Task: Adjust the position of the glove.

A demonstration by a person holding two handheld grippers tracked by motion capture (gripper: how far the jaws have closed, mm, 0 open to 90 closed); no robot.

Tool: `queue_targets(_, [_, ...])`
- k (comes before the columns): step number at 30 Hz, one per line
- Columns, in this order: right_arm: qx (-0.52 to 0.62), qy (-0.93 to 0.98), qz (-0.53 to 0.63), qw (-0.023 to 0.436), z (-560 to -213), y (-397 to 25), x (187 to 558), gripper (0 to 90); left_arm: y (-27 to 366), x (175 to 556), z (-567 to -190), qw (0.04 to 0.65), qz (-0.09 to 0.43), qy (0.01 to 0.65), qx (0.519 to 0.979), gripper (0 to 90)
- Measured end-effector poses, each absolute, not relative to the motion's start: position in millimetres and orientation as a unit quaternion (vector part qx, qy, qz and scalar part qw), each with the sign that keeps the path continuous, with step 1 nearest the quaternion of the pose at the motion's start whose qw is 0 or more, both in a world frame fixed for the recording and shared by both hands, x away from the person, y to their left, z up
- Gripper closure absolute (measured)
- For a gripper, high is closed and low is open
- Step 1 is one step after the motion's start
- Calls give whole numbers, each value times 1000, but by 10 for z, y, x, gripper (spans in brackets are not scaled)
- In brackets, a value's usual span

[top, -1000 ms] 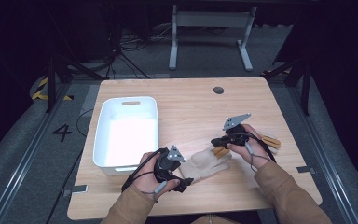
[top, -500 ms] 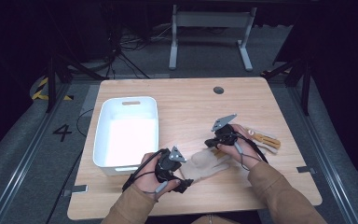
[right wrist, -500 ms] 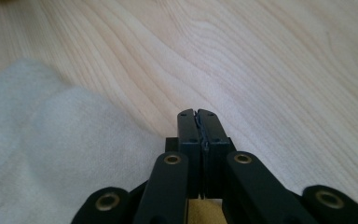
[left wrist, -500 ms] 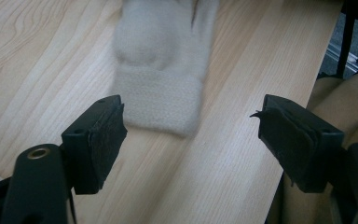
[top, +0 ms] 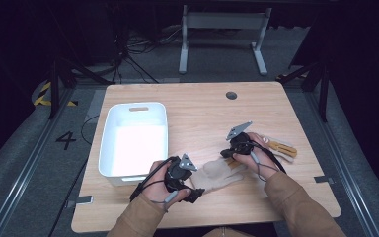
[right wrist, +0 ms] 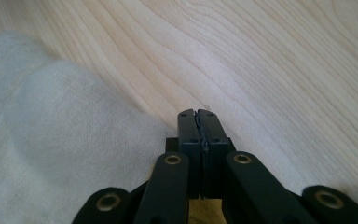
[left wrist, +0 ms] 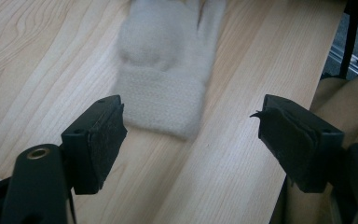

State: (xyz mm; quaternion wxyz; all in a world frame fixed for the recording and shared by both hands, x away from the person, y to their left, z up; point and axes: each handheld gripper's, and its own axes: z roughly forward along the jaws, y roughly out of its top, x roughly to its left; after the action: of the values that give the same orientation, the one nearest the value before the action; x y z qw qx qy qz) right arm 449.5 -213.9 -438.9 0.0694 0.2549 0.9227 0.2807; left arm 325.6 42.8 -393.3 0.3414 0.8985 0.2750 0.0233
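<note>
A cream knit glove [top: 214, 174] lies flat near the table's front edge, between my two grippers. My left gripper [top: 193, 190] sits at its near end with jaws wide open. In the left gripper view the glove's cuff [left wrist: 163, 84] lies just ahead of the gap in my left gripper [left wrist: 189, 126]. My right gripper [top: 225, 154] is at the glove's far right side. Seen in the right gripper view, the right gripper [right wrist: 197, 114] is shut with nothing visible between its jaws, its tips over bare wood beside the glove [right wrist: 51, 140].
A white plastic bin [top: 133, 111] stands on the left of the wooden table [top: 202, 113]. A second glove [top: 279, 147], cream with tan parts, lies to the right of the right hand. A dark round hole [top: 231, 95] sits near the table's far edge.
My right gripper has moved left, away from the glove at the right and over to the cream glove. The left gripper has stayed in place.
</note>
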Motion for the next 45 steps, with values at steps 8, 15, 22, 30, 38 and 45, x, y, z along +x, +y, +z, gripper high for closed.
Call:
queue_targets(8, [267,919,282,67,-4393,-2281,4426,900,369,3297,-3923,344,18,267,900,233])
queue_targets(15, [273,917,284,66,-4383,-2403,4326,900,302,3343,-3913,344,14,256,903,233])
queue_targets(22, [280,912,293,57,-4384,-2485,4276,897,261,3364,-3905,347,12,250,904,233])
queue_targets(30, [278,894,343,77,-4246,-2544,4190,768,242,3388,-3895,350,7,248,903,232])
queue_targets(38, [305,860,395,104,-4075,-2747,4109,581,229,3459,-3878,354,6,249,902,233])
queue_targets(45, [337,834,413,143,-4049,-2950,4102,456,169,3501,-3869,355,1,239,904,232])
